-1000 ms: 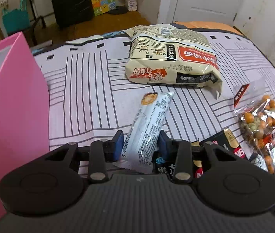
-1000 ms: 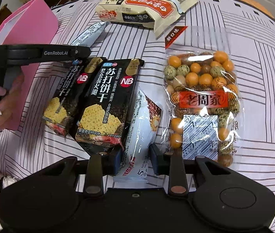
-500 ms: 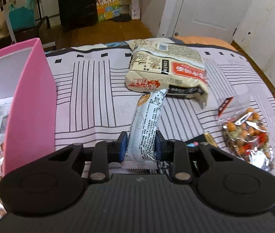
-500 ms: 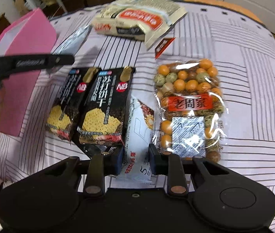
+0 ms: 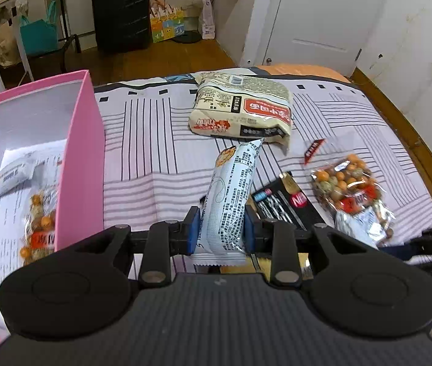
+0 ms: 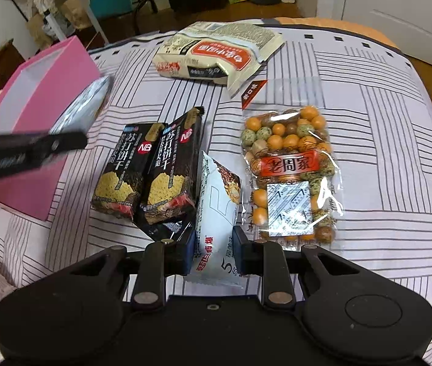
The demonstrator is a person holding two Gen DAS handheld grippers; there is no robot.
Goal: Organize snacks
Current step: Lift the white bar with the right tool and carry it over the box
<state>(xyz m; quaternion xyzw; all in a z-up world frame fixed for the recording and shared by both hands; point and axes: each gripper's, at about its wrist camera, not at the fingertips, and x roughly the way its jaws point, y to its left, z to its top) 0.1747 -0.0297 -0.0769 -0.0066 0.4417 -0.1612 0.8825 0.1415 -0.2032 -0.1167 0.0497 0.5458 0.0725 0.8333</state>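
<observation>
The left tongs [image 5: 221,232] clamp a long pale-blue foil snack stick [image 5: 231,195] above the striped bedspread [image 5: 161,152], with the open pink cardboard box [image 5: 83,158] at nine o'clock. The right tongs [image 6: 213,248] grip a white plastic snack packet [image 6: 217,213] lying between two black cracker packs [image 6: 167,164] and a clear bag of coated peanuts [image 6: 289,167].
</observation>
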